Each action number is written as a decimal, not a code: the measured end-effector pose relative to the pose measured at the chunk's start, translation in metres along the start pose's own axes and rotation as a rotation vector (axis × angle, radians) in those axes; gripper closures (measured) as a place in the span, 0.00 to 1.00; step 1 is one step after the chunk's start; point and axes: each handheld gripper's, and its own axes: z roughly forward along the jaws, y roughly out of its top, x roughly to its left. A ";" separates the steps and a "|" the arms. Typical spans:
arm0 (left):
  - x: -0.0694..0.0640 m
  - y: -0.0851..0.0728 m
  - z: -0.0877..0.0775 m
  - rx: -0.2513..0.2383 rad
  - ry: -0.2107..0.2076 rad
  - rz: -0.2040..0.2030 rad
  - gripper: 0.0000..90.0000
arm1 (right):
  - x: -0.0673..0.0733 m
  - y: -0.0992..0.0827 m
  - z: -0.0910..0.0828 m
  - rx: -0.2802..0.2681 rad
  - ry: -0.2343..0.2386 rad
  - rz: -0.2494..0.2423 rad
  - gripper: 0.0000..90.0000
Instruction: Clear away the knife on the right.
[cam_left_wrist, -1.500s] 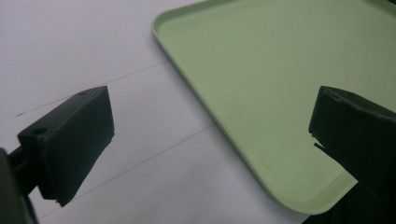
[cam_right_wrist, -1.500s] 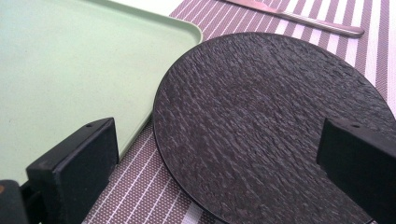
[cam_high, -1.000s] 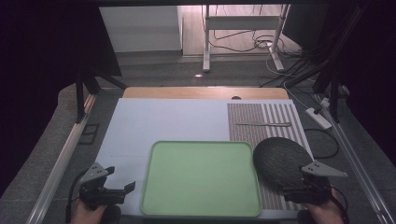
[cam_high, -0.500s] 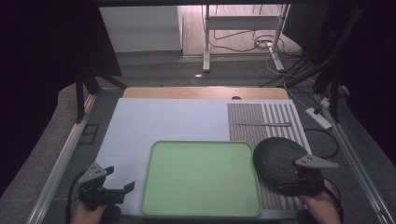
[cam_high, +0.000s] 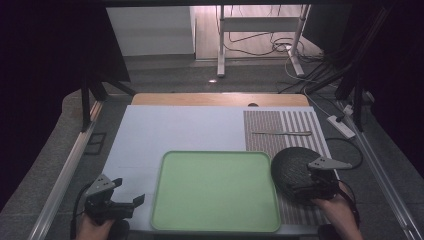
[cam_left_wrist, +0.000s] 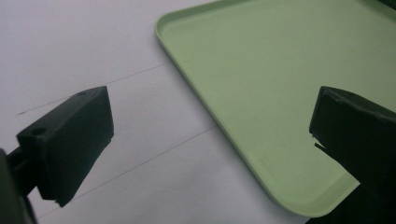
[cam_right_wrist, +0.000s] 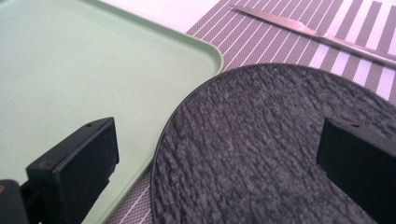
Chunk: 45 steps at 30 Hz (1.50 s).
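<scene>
left gripper (cam_high: 127, 197): held low at the near left, pointing right and slightly away from the person. its jaws stand wide apart with nothing between them, as the left gripper view confirms. left hand (cam_high: 92, 227): wrapped around the rear of the gripper body at the bottom edge.

right gripper (cam_high: 300, 182): held at the near right, pointing left. its jaws stand wide apart and grip nothing. right hand (cam_high: 337, 210): grasps it from behind, forearm entering from the bottom edge.
</scene>
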 end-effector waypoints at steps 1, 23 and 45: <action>0.000 0.000 0.000 0.000 0.000 0.000 0.01 | 0.000 0.000 0.000 0.000 0.000 0.000 0.00; 0.000 0.000 0.000 0.003 -0.001 -0.004 0.00 | -0.041 0.031 0.037 0.045 -0.042 0.041 0.00; 0.001 0.000 0.001 0.004 -0.003 -0.004 0.00 | -0.079 0.053 0.079 0.114 -0.082 0.100 0.00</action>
